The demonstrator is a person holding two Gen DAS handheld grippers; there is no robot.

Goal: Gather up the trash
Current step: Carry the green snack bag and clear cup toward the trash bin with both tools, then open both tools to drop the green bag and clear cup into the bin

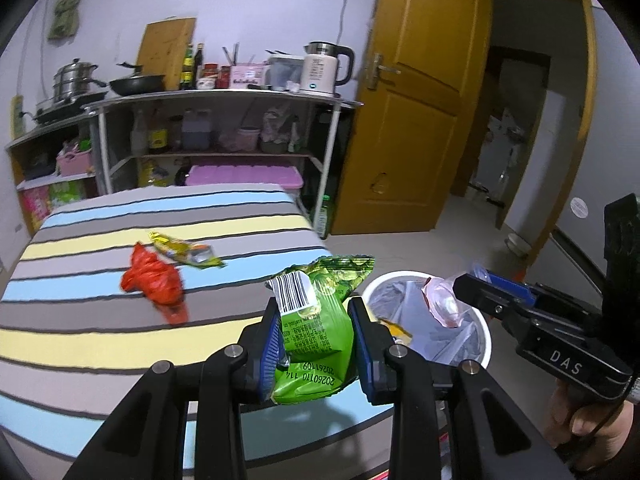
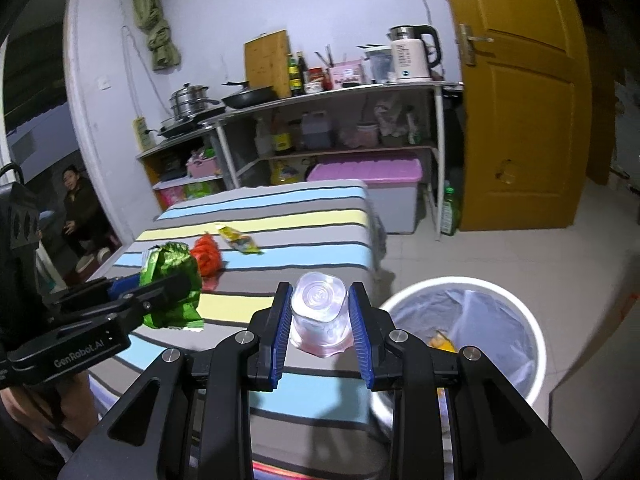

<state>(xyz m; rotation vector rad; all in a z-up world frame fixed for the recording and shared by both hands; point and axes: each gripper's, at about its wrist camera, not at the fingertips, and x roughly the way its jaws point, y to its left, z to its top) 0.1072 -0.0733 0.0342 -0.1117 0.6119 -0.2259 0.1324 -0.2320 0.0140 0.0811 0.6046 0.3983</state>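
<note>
My left gripper [image 1: 316, 336] is shut on a green snack bag [image 1: 320, 320], held above the near edge of the striped table [image 1: 100, 320]; it also shows in the right wrist view [image 2: 172, 284]. My right gripper [image 2: 320, 320] is shut on a clear plastic cup [image 2: 320, 312], held over the table edge beside the white trash bin [image 2: 532, 336]. In the left wrist view the right gripper [image 1: 460, 292] holds the cup [image 1: 442, 304] above the bin [image 1: 486, 344]. A red plastic bag [image 1: 154, 280] and a yellow wrapper [image 1: 184, 250] lie on the table.
The bin has a clear liner and an orange-yellow wrapper [image 2: 442, 340] inside. A kitchen shelf [image 1: 224, 98] with pots, bottles and a kettle stands behind the table. A yellow door [image 1: 412, 112] is open at the right. A person [image 2: 80, 216] crouches at the far left.
</note>
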